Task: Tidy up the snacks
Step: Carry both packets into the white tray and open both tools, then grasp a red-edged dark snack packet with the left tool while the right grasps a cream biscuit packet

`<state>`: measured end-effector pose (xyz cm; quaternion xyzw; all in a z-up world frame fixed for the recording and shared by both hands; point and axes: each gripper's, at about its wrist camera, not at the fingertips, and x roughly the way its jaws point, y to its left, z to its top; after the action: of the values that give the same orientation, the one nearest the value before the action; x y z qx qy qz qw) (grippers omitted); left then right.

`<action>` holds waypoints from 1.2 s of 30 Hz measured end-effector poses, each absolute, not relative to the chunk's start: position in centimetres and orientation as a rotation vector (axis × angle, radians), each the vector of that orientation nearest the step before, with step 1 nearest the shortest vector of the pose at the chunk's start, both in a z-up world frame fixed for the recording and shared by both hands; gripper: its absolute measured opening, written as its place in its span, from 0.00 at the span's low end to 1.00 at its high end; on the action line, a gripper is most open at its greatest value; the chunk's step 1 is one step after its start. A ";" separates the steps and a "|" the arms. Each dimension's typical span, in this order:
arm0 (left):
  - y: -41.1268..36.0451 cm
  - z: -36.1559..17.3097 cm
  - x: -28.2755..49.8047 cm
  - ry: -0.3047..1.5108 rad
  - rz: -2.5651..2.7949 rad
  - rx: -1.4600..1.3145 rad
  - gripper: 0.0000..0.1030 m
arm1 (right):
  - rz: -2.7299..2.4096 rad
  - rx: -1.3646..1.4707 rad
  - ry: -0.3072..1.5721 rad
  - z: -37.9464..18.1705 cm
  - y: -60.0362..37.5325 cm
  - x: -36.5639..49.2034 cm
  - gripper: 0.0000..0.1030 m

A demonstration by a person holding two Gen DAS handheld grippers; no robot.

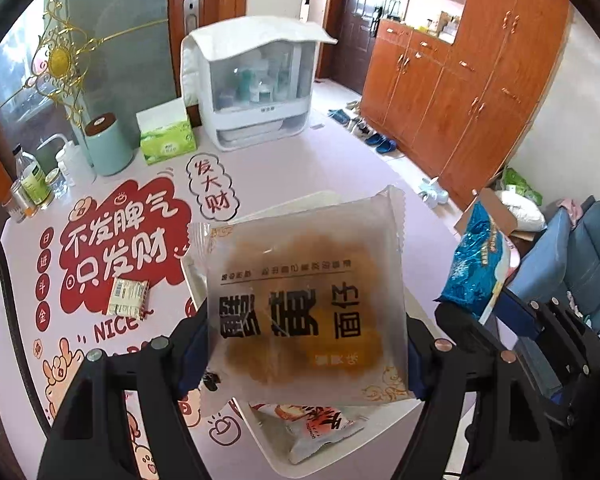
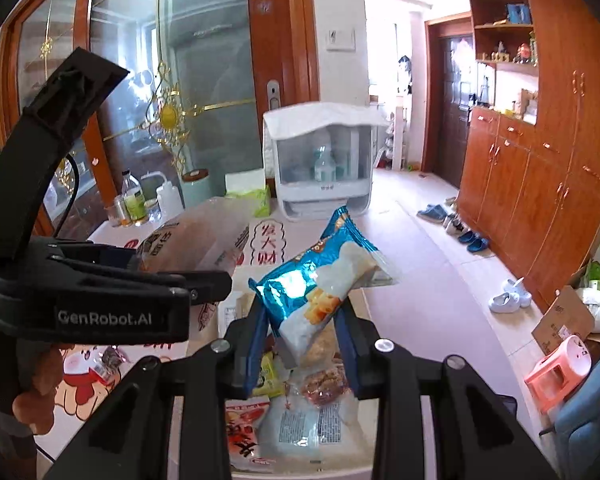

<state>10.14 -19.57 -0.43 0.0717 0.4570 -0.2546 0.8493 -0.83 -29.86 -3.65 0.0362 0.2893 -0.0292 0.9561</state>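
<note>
Here the table with its pink cartoon cover is spreading out beneath both grippers; at its far end, well beyond the fingertips, a white dish cabinet is standing, with a green tissue box and a mint canister to its left; directly below the grippers a white tray is holding several snack packets; the left gripper is clamping a frosted bread packet by its two side edges, lifting it clear above the tray; to its right the right gripper is pinching the lower end of a blue snack bag, which is slanting up and away from the fingers; left of the left gripper, a small cracker packet is lying alone on the table cover.
</note>
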 end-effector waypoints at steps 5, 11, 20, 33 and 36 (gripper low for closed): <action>-19.4 -1.6 10.9 0.991 -0.506 0.153 0.73 | -0.023 0.085 0.659 -5.6 -30.3 0.7 0.33; -19.8 -2.9 12.1 1.026 -0.529 0.171 0.86 | 0.014 0.087 0.737 -7.5 -29.8 2.5 0.42; -19.3 -4.2 13.2 1.067 -0.512 0.136 0.94 | 0.035 0.129 0.861 -10.8 -30.2 2.8 0.54; -16.9 -4.1 9.6 1.019 -0.518 0.125 0.99 | 0.018 0.191 0.870 -10.7 -30.2 1.0 0.55; -15.7 -3.6 8.4 0.977 -0.505 0.140 0.99 | 0.020 0.203 0.866 -10.5 -29.6 0.6 0.55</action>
<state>8.36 -15.65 -3.56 0.0664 0.4637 -0.2396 0.8504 0.60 -29.65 -10.48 0.0980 0.4188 0.0096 0.9027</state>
